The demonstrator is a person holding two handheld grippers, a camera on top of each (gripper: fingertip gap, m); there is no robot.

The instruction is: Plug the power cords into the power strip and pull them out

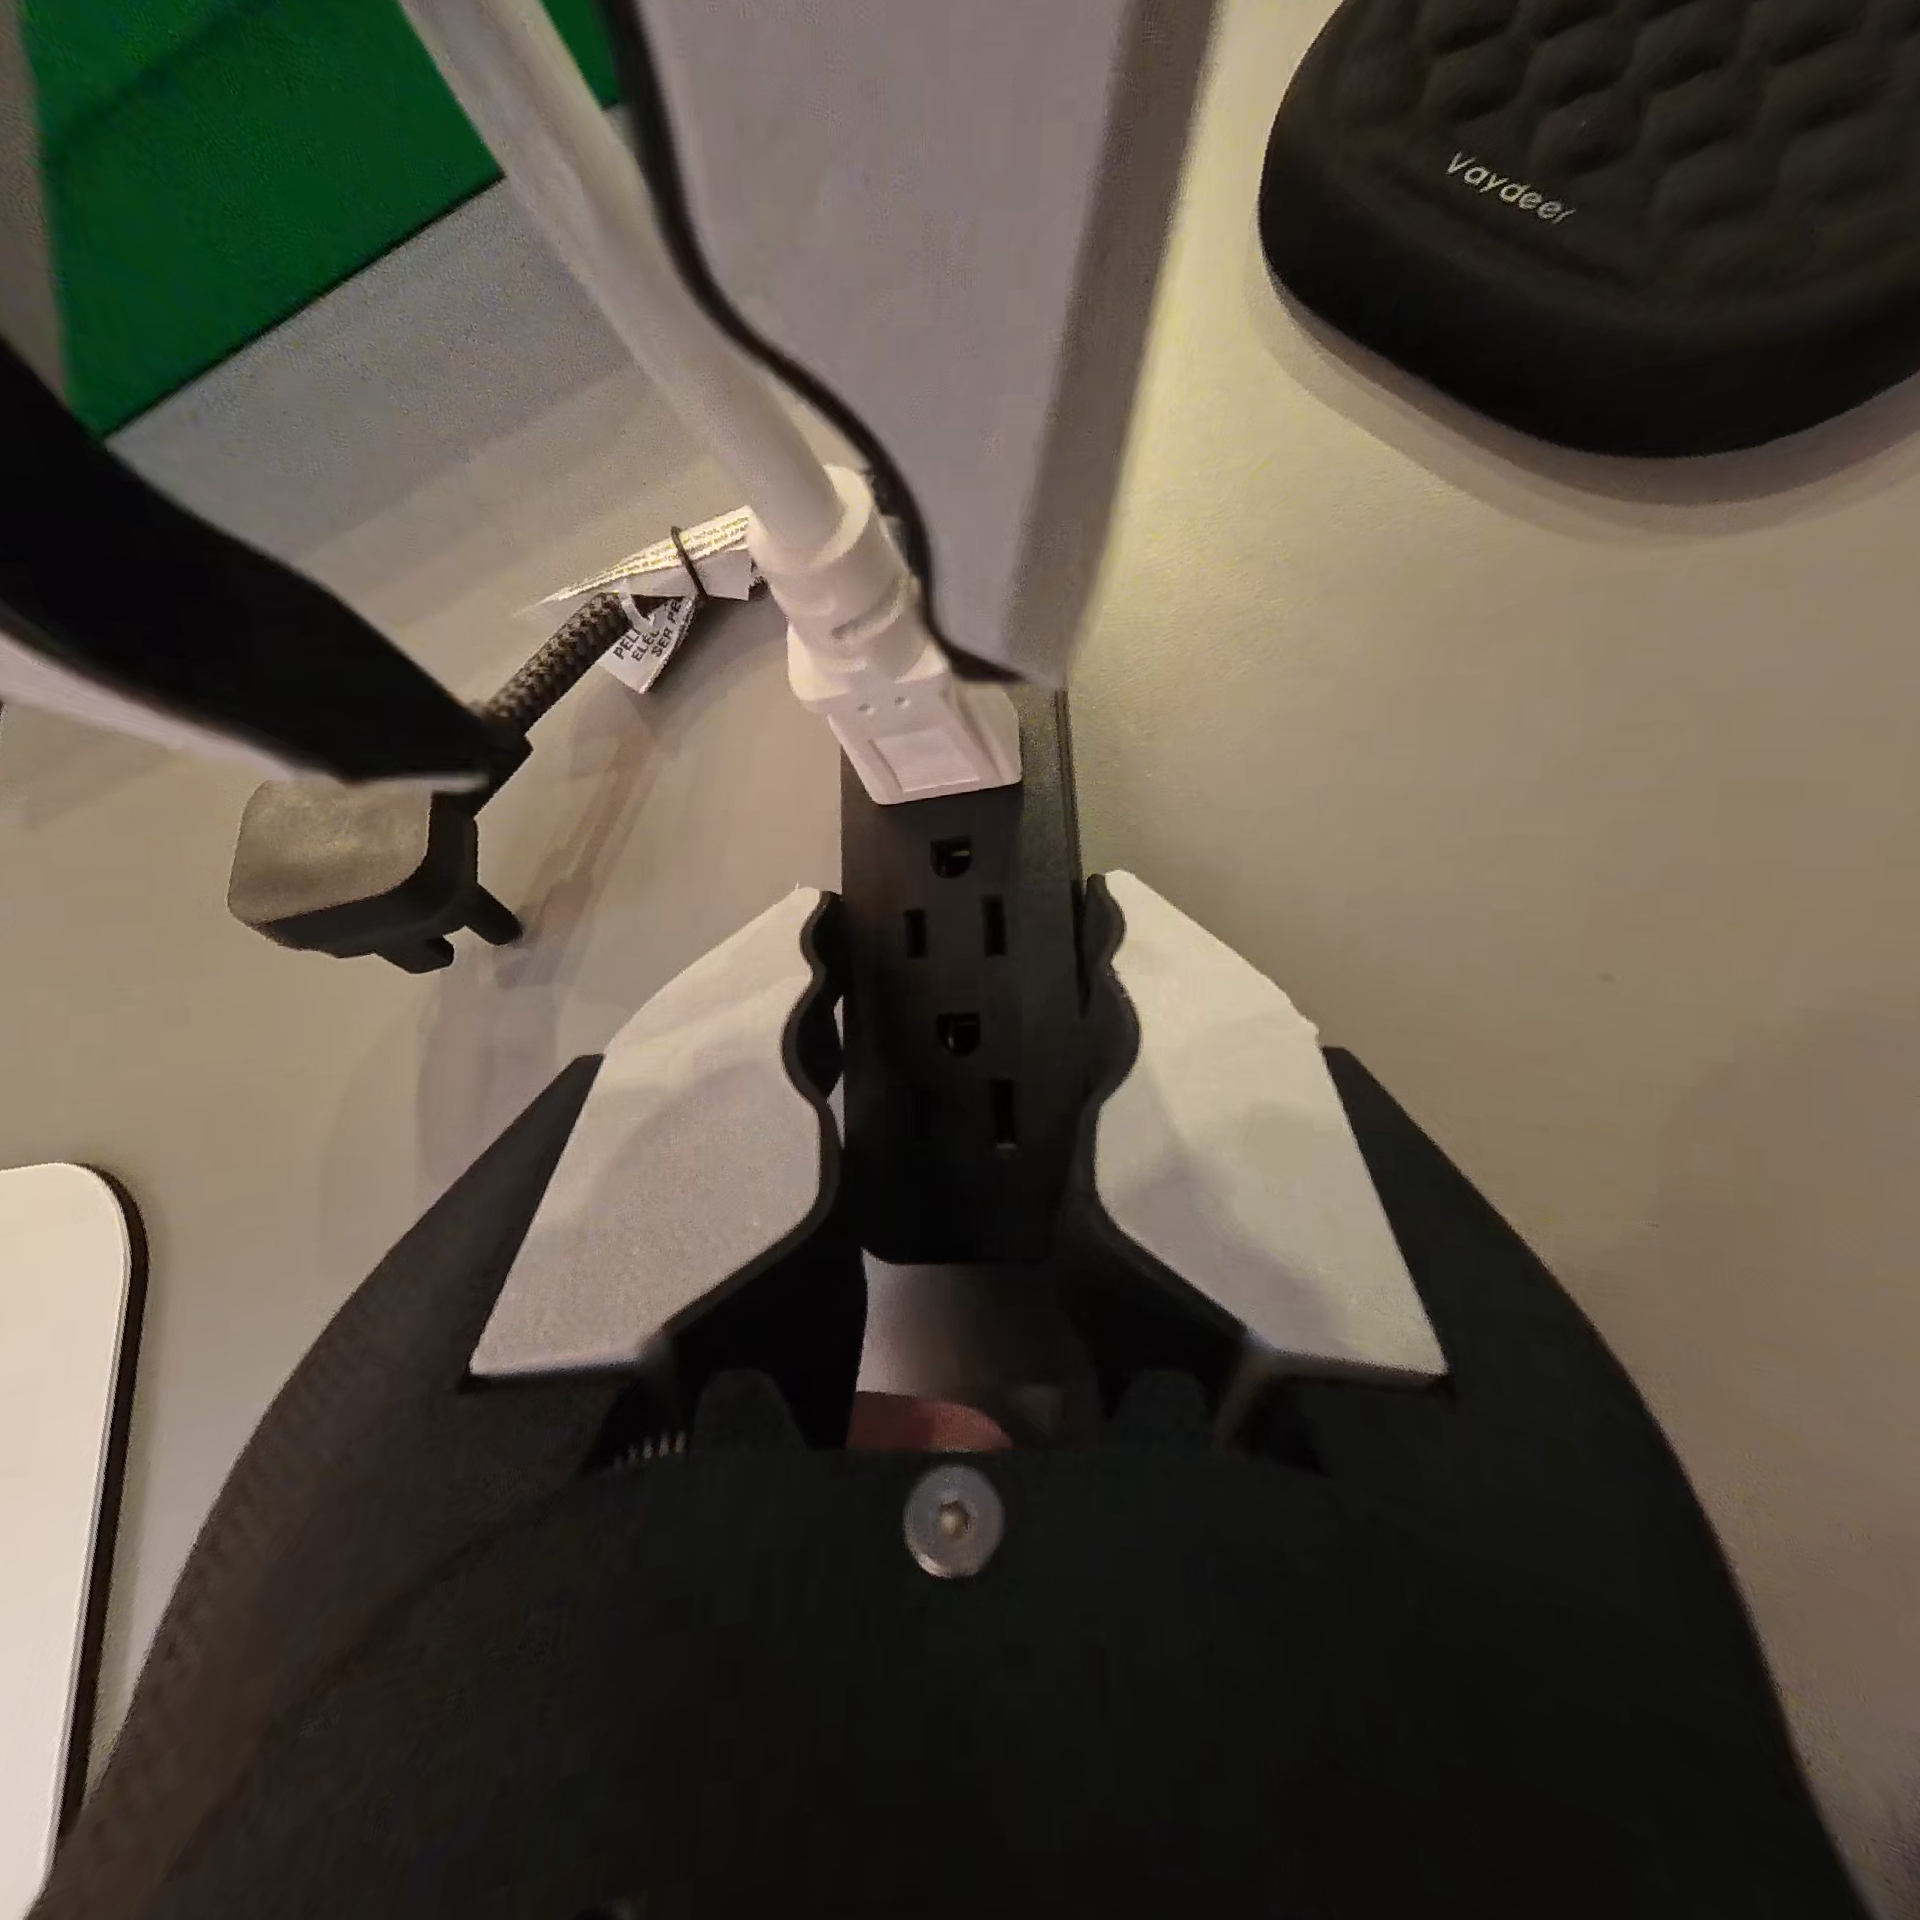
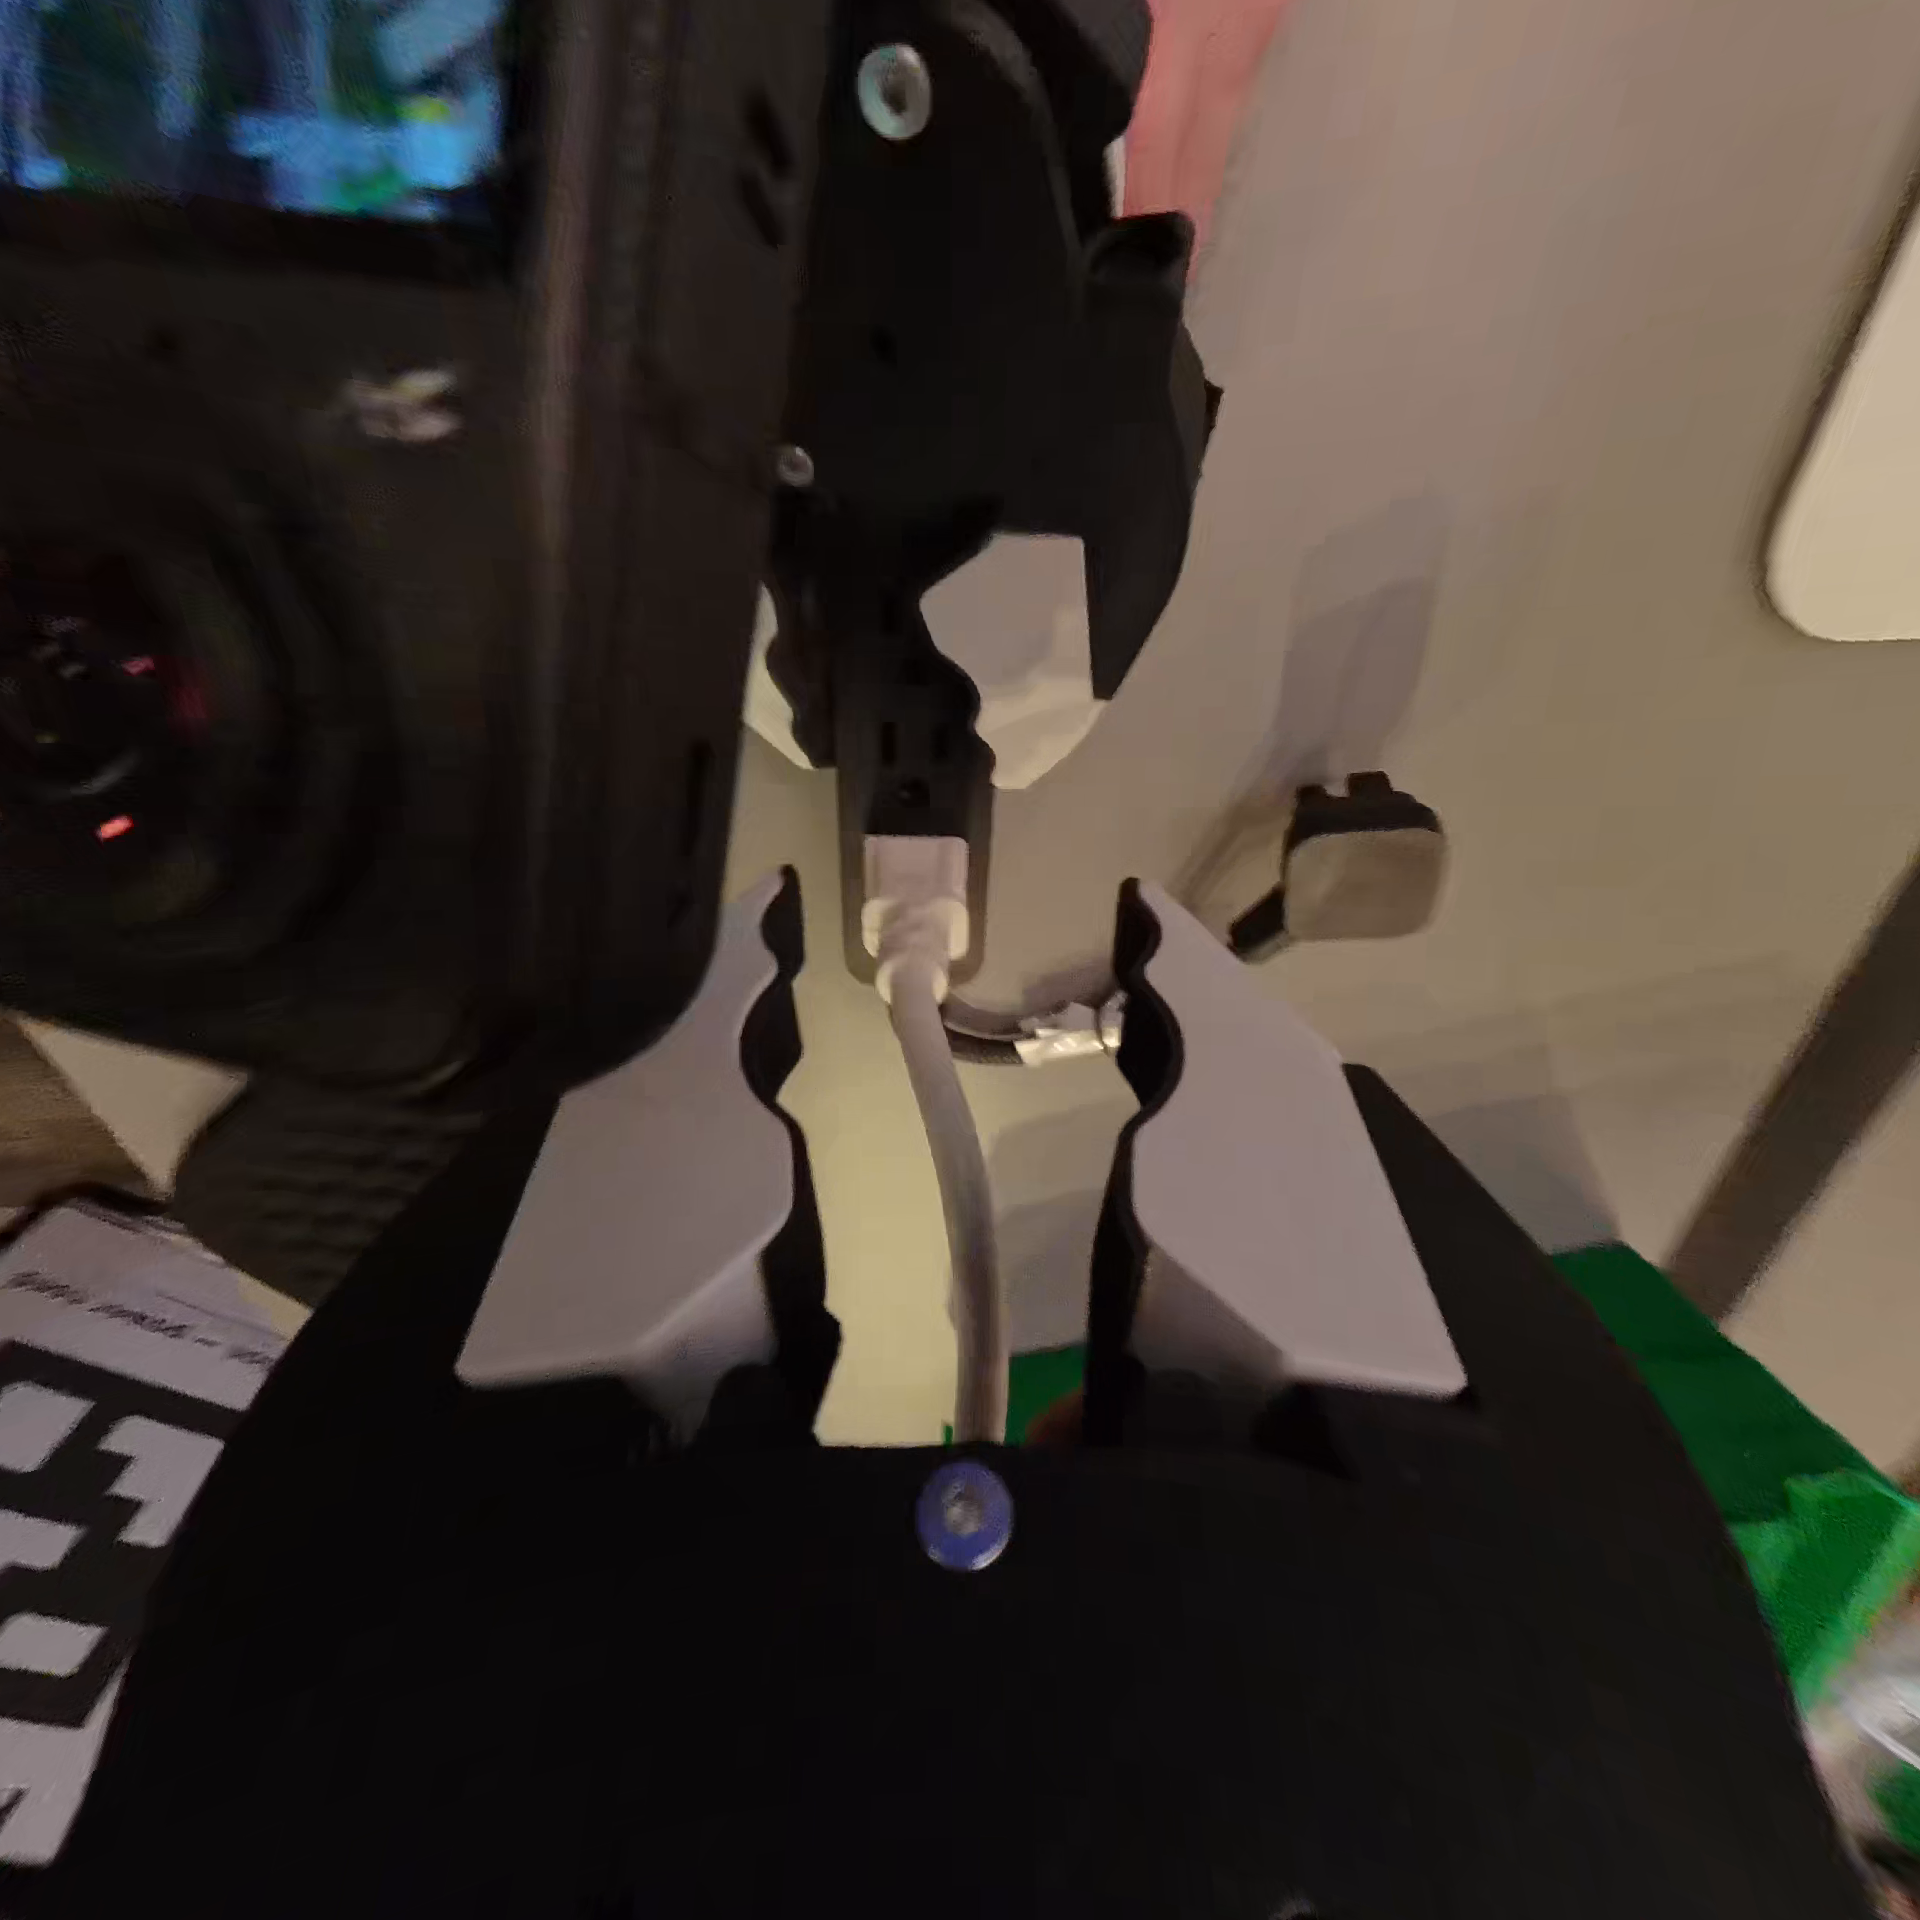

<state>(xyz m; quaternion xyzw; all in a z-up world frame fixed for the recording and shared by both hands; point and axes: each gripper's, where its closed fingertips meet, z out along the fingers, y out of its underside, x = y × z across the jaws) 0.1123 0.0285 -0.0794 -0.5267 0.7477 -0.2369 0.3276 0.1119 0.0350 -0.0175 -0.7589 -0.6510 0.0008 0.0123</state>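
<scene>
- While the left gripper clamps the black power strip on the pale desk, a white plug sits in its far outlet.
- The right gripper is spread wide around the white cord.
- A lettered black wrist rest lies beside; its wording is left unquoted.

The black plastic power strip sits between the left gripper fingers — the white moulded plug seated in its far outlet. Left of the strip lies the black flat plug, apart; the black padded wrist rest lies far right.
</scene>
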